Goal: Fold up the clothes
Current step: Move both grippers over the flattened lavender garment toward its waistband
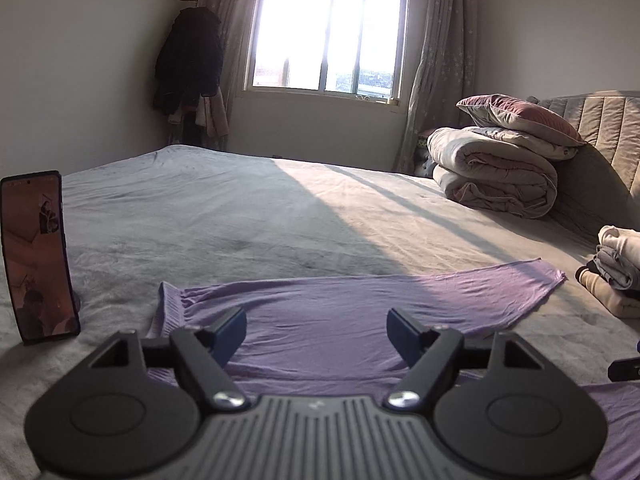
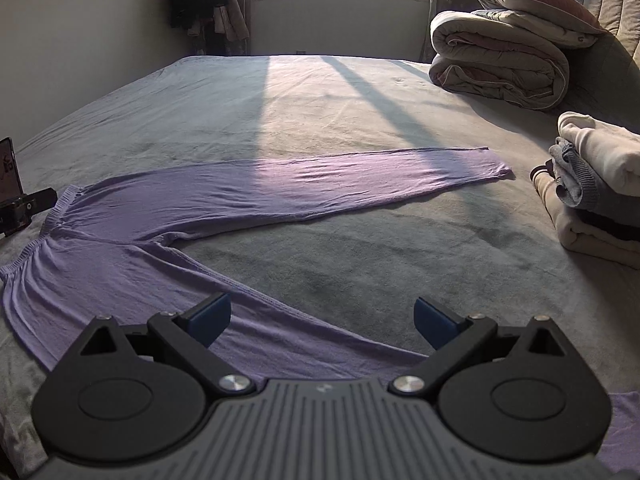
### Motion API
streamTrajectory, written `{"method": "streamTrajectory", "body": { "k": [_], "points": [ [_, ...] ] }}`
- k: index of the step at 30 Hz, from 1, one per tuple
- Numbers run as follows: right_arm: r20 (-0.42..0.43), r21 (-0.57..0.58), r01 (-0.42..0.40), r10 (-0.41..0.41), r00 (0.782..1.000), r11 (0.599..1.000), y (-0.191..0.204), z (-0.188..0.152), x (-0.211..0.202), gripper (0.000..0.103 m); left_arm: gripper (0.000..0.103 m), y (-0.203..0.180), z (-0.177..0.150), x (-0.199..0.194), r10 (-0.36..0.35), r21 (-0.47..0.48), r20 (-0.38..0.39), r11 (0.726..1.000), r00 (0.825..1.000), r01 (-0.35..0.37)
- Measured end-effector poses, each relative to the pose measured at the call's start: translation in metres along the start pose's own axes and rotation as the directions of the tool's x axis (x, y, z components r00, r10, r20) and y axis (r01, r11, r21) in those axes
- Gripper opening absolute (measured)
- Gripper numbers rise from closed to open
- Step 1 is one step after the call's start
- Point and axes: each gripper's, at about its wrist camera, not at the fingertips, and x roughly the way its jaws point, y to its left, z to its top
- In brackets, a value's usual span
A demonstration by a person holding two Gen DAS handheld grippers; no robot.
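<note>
Purple trousers (image 2: 224, 196) lie spread flat on the grey bed, waistband at the left, one leg stretching right toward the far side, the other leg running under my right gripper. They also show in the left wrist view (image 1: 340, 304). My left gripper (image 1: 316, 332) is open and empty, low over the upper part of the trousers near the waistband. My right gripper (image 2: 322, 320) is open and empty, above the near leg. The left gripper's tip shows at the left edge of the right wrist view (image 2: 24, 208).
A phone (image 1: 38, 256) stands upright on the bed at the left. A stack of folded clothes (image 2: 596, 188) sits at the right. A rolled quilt and pillows (image 2: 504, 52) lie by the headboard. The bed surface (image 2: 320, 112) stretches toward the window.
</note>
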Motion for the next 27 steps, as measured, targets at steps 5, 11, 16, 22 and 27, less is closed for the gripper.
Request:
{"method": "streamTrajectory", "body": {
  "k": [5,11,16,22,27],
  "points": [
    [0.015,-0.033,-0.010,0.011,1.000,0.999,0.021,-0.006,0.017,0.100,0.078,0.022,-0.006,0.023,0.016,-0.088,-0.044,0.996,0.999,-0.019],
    [-0.021,-0.054,-0.055,0.054,0.998,0.997,0.031,-0.010,0.029,0.100,0.080,0.050,-0.024,0.038,0.069,-0.116,-0.095,0.990,0.993,-0.080],
    [-0.083,-0.070,-0.033,0.027,0.996,0.997,0.033,-0.015,0.039,0.100,0.082,0.074,-0.029,0.035,0.016,-0.243,-0.115,0.969,0.993,-0.044],
    [-0.085,-0.122,-0.016,0.006,0.996,0.992,0.037,-0.018,0.035,0.100,0.088,0.074,-0.016,0.017,0.025,-0.330,-0.140,0.941,0.990,-0.070],
    [-0.108,-0.213,-0.060,0.038,0.993,0.975,0.053,-0.003,0.044,0.100,0.080,0.079,-0.006,0.002,-0.034,-0.406,-0.114,0.914,0.993,-0.016]
  ]
}}
